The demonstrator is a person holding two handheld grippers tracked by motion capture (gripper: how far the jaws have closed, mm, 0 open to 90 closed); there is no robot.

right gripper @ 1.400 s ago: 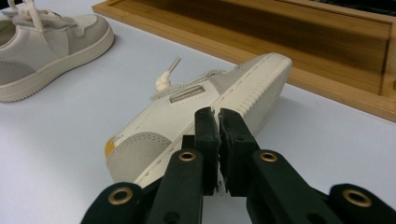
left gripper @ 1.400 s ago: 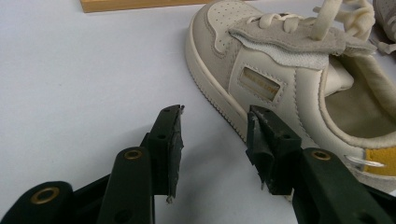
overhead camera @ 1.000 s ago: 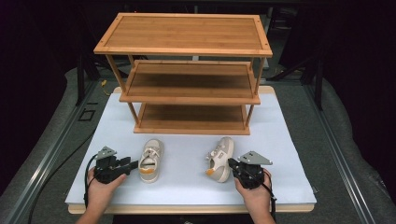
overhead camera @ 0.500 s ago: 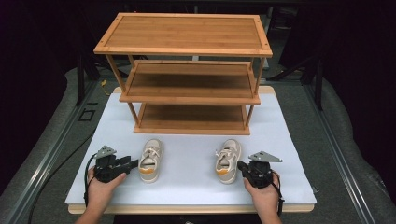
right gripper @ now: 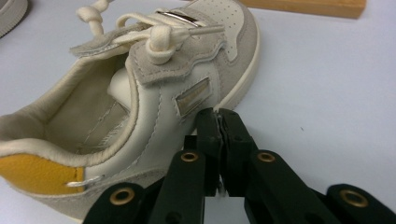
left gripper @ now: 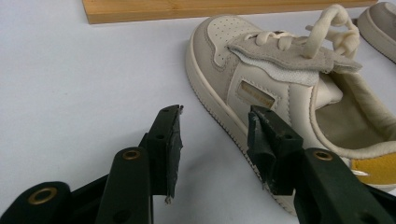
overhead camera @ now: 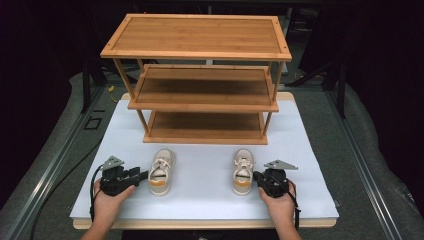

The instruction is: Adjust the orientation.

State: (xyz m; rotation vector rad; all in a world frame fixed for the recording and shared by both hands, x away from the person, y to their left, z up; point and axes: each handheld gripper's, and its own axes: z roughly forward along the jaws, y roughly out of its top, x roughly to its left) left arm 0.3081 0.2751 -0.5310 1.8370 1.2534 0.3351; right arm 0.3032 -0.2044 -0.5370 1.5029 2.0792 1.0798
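2 shoes [overhead camera: 161, 172] cut off at heel; left tool [left gripper: 212, 140] spread, right tool [right gripper: 218, 126] nearly pressed together, empty.

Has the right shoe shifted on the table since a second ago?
Yes. The right shoe, earlier angled with its heel toward the left shoe, now lies straight, toe toward the wooden rack.

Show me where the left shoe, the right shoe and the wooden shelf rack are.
left shoe [overhead camera: 161, 172], high view, on its open collar.
right shoe [overhead camera: 243, 171], high view, on its tongue and laces.
wooden shelf rack [overhead camera: 200, 36], high view, on the top shelf board.
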